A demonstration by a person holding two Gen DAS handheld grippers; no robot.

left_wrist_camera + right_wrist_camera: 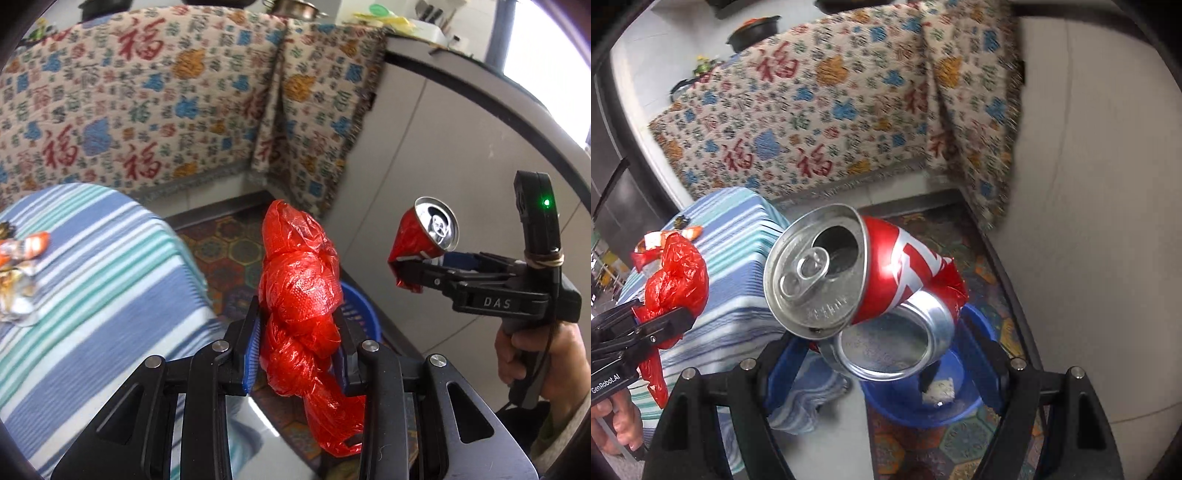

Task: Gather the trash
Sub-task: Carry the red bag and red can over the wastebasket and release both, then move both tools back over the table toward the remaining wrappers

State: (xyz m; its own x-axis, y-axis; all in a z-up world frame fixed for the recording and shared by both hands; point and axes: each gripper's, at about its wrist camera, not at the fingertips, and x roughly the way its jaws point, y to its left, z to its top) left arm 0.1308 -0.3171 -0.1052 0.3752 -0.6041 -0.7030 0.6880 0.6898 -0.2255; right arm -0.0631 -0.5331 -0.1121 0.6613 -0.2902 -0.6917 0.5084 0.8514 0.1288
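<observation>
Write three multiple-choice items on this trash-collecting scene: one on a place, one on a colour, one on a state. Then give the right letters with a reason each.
1. Where is the round blue plastic basin?
A. on the striped table
B. on the patterned floor, below the grippers
C. on the grey counter

2. What colour is the crumpled plastic bag in the left gripper?
A. red
B. green
C. white

3. What state is the red aluminium drink can in the right gripper in?
A. sealed and round
B. opened and crushed
C. cut into two pieces

Answers:
1 B: the right wrist view shows the basin on the floor tiles, beside the table with the blue striped cloth.
2 A: the bag is bright red in both views.
3 B: its mouth is open and the body is bent and flattened.
</observation>
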